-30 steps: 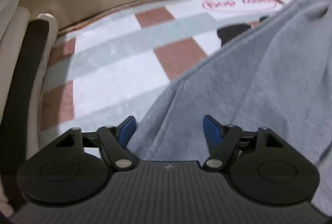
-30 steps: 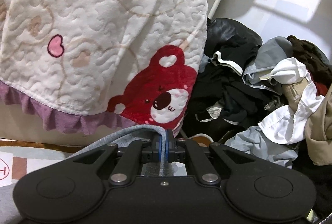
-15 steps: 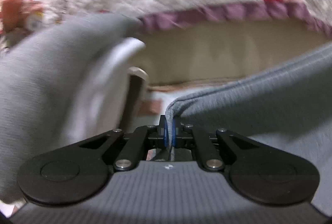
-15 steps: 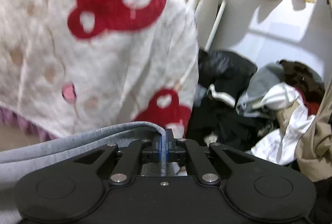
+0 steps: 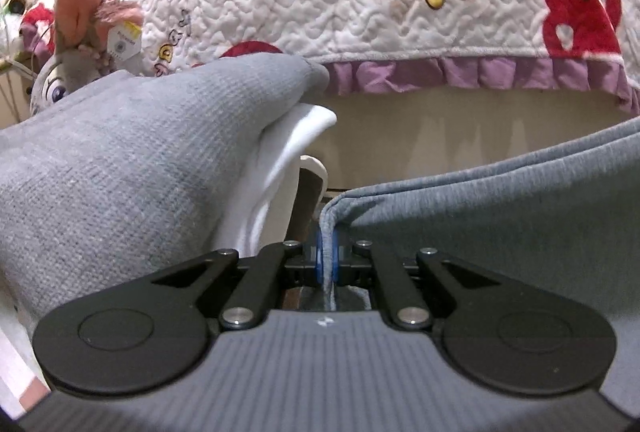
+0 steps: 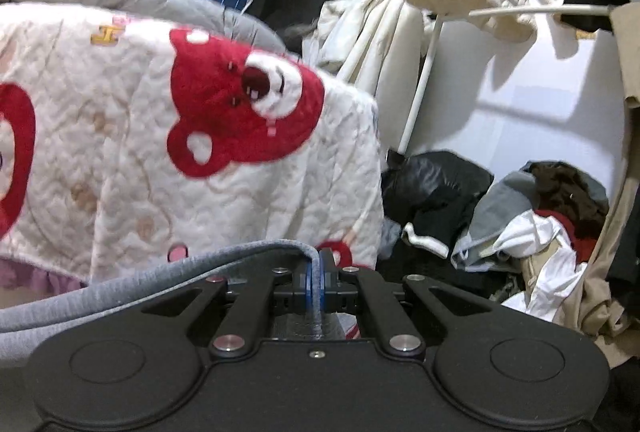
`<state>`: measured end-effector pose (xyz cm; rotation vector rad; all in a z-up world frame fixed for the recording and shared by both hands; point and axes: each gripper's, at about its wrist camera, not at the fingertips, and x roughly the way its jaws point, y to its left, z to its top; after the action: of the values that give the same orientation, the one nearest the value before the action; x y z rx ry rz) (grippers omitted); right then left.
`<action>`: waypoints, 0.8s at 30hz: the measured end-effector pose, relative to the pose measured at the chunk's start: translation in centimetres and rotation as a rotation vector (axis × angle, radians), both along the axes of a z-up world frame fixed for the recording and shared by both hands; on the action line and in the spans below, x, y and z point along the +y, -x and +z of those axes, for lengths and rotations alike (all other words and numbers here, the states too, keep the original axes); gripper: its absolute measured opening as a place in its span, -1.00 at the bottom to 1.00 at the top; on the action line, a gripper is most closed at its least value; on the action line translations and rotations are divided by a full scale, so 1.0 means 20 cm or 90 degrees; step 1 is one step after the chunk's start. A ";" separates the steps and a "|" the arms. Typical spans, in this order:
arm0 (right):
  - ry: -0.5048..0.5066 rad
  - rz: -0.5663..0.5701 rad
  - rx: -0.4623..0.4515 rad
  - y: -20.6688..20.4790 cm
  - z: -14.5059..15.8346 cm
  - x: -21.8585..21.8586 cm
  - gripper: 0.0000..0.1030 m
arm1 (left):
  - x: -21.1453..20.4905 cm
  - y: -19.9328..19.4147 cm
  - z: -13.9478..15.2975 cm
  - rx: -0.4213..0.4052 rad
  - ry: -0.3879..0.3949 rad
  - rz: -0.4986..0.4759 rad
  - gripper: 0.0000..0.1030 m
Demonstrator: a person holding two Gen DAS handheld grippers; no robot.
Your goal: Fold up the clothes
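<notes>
1. The left gripper [image 5: 327, 258] is seen closed, its blue pads pinched onto the hem of a grey knitted garment [image 5: 500, 216], which stretches off to the right.
2. The right gripper [image 6: 315, 284] is likewise clamped on the garment's edge [image 6: 132, 284], which trails away to the left.
3. A white quilted blanket with red bears [image 6: 168, 152] is draped behind, beside a heap of dark and white clothes [image 6: 500, 216].

We are holding our left gripper [image 5: 326, 258] pinched tight on an edge of the grey garment [image 5: 500, 224], and our right gripper [image 6: 316, 282] is clamping another edge likewise.
</notes>
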<state>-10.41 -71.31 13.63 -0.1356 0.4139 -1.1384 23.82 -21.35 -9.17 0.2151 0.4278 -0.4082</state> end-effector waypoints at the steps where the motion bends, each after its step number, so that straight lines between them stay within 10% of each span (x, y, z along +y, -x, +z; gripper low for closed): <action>1: -0.016 0.001 0.013 -0.01 -0.04 -0.04 -0.95 | -0.02 0.00 0.00 -0.001 -0.011 -0.010 -0.91; 10: -0.219 -0.006 0.052 -0.40 -0.54 -0.74 -0.91 | -0.25 -0.22 -0.15 0.017 -0.083 -0.036 -0.91; 12: -0.278 -0.029 0.046 -0.51 -0.65 -0.84 -0.61 | -0.30 -0.29 -0.21 0.055 -0.089 -0.027 -0.91; 14: -0.320 -0.056 0.057 -0.57 -0.76 -0.88 -0.26 | -0.34 -0.34 -0.28 0.077 -0.103 -0.025 -0.91; 24: -0.392 -0.055 0.044 -0.32 -1.06 -0.74 -0.15 | -0.37 -0.40 -0.34 0.135 -0.090 0.003 -0.70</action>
<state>-3.98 -86.12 -7.57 0.3865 0.8182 -1.0468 31.90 -28.65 -15.93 0.3097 0.6662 -0.3973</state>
